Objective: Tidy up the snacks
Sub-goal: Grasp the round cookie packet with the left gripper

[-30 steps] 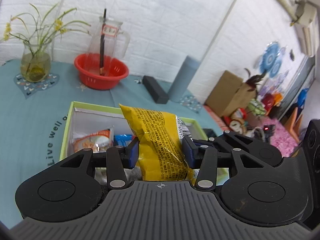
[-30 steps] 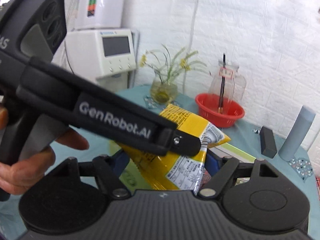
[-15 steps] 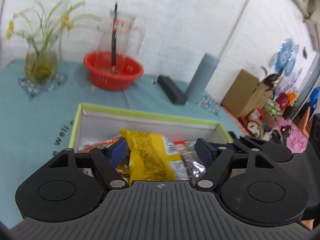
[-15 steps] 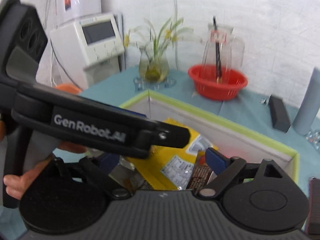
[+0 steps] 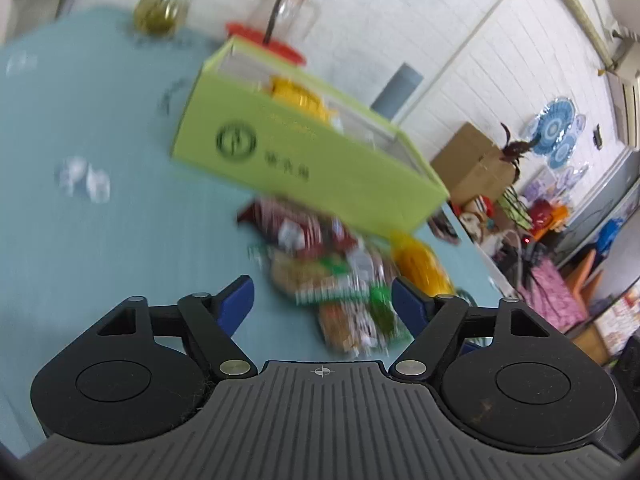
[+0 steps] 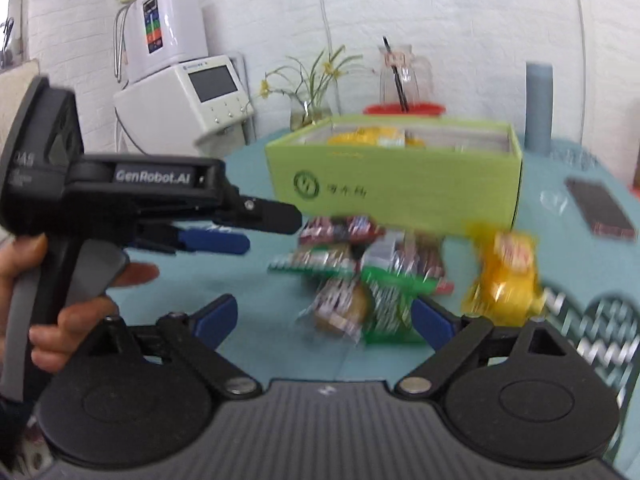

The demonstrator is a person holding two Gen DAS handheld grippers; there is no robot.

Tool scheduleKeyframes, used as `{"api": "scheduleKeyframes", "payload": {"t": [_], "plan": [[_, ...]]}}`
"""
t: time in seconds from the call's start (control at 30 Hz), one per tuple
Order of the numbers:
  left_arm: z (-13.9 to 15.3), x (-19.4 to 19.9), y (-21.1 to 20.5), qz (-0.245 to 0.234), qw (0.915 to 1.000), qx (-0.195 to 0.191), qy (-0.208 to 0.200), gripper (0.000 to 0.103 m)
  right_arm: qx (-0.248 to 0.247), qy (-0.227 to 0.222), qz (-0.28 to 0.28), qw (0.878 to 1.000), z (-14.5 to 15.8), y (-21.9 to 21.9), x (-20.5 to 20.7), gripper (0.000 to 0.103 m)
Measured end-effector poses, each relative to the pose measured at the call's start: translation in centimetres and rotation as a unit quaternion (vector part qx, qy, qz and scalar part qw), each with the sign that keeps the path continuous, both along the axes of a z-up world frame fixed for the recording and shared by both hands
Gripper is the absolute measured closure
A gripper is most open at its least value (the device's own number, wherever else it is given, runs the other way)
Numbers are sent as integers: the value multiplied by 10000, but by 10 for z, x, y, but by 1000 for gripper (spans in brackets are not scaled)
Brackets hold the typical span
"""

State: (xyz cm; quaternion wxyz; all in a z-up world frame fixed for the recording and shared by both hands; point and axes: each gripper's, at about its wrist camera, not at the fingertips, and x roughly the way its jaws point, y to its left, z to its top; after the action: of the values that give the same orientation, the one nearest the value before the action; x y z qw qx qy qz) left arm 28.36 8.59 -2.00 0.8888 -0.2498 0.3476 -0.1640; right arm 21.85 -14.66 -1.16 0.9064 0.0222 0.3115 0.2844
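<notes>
A lime-green box point(image 5: 304, 160) point(image 6: 400, 196) stands on the teal tablecloth with a yellow snack bag point(image 5: 296, 96) point(image 6: 372, 136) lying inside it. In front of the box lies a blurred pile of snack packets point(image 5: 332, 276) point(image 6: 360, 276), and a small yellow packet point(image 5: 420, 268) point(image 6: 504, 280) sits to its right. My left gripper point(image 5: 322, 292) point(image 6: 256, 230) hovers before the pile. Its jaws are closing and their pads press on nothing. My right gripper point(image 6: 324, 310) is open, low in front of the same pile, and holds nothing.
Behind the box are a red basket point(image 6: 404, 109) with a glass jug, a flower vase point(image 6: 310, 110) and a grey cylinder point(image 6: 540, 104). A black box point(image 6: 600, 208) lies at the right. White machines point(image 6: 184, 96) stand at the back left. A person's hand point(image 6: 60, 320) holds the left gripper.
Both grippers let go of the yellow bag, which now lies in the green box. Both drew back and down to the box's near side, in front of the snack pile.
</notes>
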Motion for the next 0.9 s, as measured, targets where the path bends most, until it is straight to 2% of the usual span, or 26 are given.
{"api": "scheduleKeyframes", "payload": {"t": [0.07,0.23,0.3,0.37,0.4,0.43,0.47,0.53,0.77,0.87,0.9], "plan": [[-5,2,-6,-256,9995,-47,177,57,-64,12,116,9999,-1,5,-1,10],[-6,21,-20,-754,9962,150,409,58,-134,52,619,9980,-4,27,12,11],[-8,29,-26,-827,9949,399,425,59,-440,62,512,9977,-10,35,24,11],[-12,34,-28,-843,9942,457,491,63,-550,178,550,9968,-14,40,34,11],[-13,35,-28,-905,9936,457,491,66,-536,285,575,9965,-17,42,37,10],[-13,34,-29,-923,9933,474,510,79,-530,320,618,9962,-18,44,36,10],[-14,33,-29,-942,9928,481,553,85,-527,317,695,9957,-18,46,33,10],[-15,24,-27,-965,9926,461,580,88,-523,301,720,9956,-17,49,24,10],[-14,-44,-19,-888,9925,589,605,88,-493,275,1029,9931,-15,55,-37,10],[-12,-68,-17,-891,9922,668,565,77,-524,208,1134,9920,-15,57,-56,10],[-10,-72,-15,-862,9928,637,537,69,-535,176,1073,9926,-15,56,-58,10]]}}
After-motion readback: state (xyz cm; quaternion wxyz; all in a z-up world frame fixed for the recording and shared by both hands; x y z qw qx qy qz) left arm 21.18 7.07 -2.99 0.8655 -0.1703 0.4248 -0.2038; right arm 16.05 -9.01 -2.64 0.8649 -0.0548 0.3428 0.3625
